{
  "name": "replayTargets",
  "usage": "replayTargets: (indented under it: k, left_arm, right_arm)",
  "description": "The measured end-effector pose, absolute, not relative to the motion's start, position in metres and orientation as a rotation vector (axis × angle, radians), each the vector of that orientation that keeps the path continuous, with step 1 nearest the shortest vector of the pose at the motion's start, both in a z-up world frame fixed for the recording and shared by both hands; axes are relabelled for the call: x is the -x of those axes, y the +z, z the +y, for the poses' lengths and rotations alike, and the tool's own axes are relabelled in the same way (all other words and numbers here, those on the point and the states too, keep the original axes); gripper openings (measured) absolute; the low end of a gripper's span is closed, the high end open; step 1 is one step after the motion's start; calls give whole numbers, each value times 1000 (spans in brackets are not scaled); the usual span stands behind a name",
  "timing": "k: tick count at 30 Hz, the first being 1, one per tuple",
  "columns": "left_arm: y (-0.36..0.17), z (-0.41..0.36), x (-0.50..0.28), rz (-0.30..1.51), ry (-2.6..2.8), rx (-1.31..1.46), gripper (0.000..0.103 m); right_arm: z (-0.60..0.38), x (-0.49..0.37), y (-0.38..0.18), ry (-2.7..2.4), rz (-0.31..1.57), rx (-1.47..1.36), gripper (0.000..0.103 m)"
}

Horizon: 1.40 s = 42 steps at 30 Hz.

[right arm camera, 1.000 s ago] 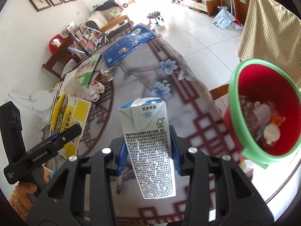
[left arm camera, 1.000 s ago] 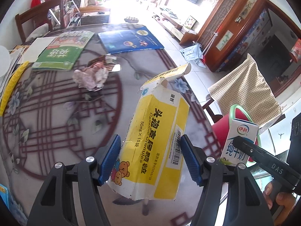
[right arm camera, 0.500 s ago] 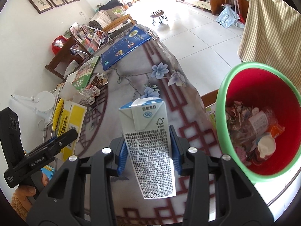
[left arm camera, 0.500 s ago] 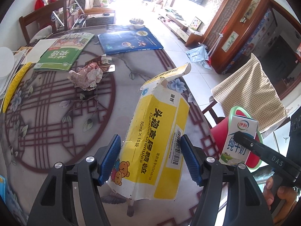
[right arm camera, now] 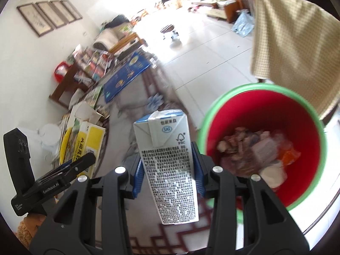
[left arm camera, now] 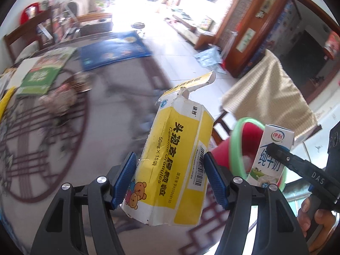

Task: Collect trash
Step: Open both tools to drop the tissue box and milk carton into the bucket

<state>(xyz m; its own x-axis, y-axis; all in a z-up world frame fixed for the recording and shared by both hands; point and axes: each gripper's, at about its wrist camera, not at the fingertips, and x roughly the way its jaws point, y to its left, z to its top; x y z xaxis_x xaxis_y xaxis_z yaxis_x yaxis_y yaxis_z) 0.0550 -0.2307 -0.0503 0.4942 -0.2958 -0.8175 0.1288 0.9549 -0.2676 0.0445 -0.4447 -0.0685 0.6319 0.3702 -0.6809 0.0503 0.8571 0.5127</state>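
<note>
— Left gripper (left arm camera: 169,178): what does it have?

— Its blue pads are pressed against both sides of a yellow medicine box (left arm camera: 176,165), closed on it. The box is upright, tilted a little, with its torn top flap open, held up over the patterned bench (left arm camera: 63,127).

— And the right gripper (right arm camera: 167,170)?

— Clamped the same way on a white and blue milk carton (right arm camera: 167,159), printed side facing the camera, top fold up. In the left wrist view the carton (left arm camera: 271,153) sits directly in front of the red bin (left arm camera: 242,140).

— Where is the bin relative to everything?

— Take the red bin with the green rim (right arm camera: 263,97) as the mark. The milk carton is just beside its near-left rim, not over the opening. The yellow box (right arm camera: 89,144) is well apart from it, further left past the carton. Inside the bin lie crumpled wrappers and paper (right arm camera: 255,153). A checked cloth (right arm camera: 293,42) hangs over a chair just behind the bin.

— Anything else on the bench?

— Away from the bin, on the far part: a blue board (left arm camera: 114,48), a green booklet (left arm camera: 42,74) and a crumpled wad (left arm camera: 61,97), all blurred.
</note>
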Motion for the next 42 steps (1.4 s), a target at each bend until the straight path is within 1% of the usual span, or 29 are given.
replayTargets:
  k: [6, 11, 13, 14, 16, 17, 18, 19, 23, 27, 29, 35, 38, 40, 41, 42]
  left_arm:
    - [-37, -303, -68, 998, -429, 144, 62]
    - [-38, -363, -68, 1009, -565, 95, 62]
    - [-39, -379, -67, 1012, -594, 70, 66]
    - [-40, -384, -67, 1016, -605, 64, 66]
    - [-41, -389, -68, 1027, -610, 64, 73]
    - [-41, -387, -69, 1027, -609, 71, 76]
    - [-40, -385, -70, 1023, -605, 82, 77]
    - [-40, -381, -73, 1020, -598, 88, 77]
    - [-41, -354, -82, 1008, -531, 102, 78]
    - [-50, -300, -94, 1001, -391, 113, 80]
    - [-55, -267, -100, 1006, -309, 121, 80]
    - [-66, -137, -132, 980, 12, 132, 81]
    - [-76, -82, -151, 1005, 126, 141, 81]
    - [-83, -58, -162, 1018, 167, 155, 81]
    - [-88, -46, -171, 1027, 185, 152, 81]
    - [-93, -40, -178, 1042, 197, 133, 81]
  right_arm:
    - [-509, -22, -68, 40, 825, -585, 39]
    - [-548, -5, -72, -63, 807, -627, 39]
    - [-556, 0, -73, -85, 803, -635, 39]
    - [-560, 1, -74, -96, 801, -640, 39]
    - [-563, 3, -76, -107, 795, -649, 40]
    - [-565, 3, -76, -108, 795, -656, 45]
    - [-566, 3, -77, -110, 795, -662, 52]
    - [-566, 3, -77, -115, 789, -666, 54]
    - [-560, -1, -76, -113, 782, -651, 59]
    - [-548, -8, -74, -88, 777, -651, 59]
    - [-538, -14, -74, -68, 785, -635, 59]
    - [-495, -35, -75, -21, 817, -632, 59]
    - [-469, -41, -74, 5, 832, -624, 59]
    - [-452, -44, -73, 11, 839, -620, 59]
    - [-447, -43, -73, 12, 842, -625, 60]
    - [-439, -43, -74, 11, 850, -630, 64]
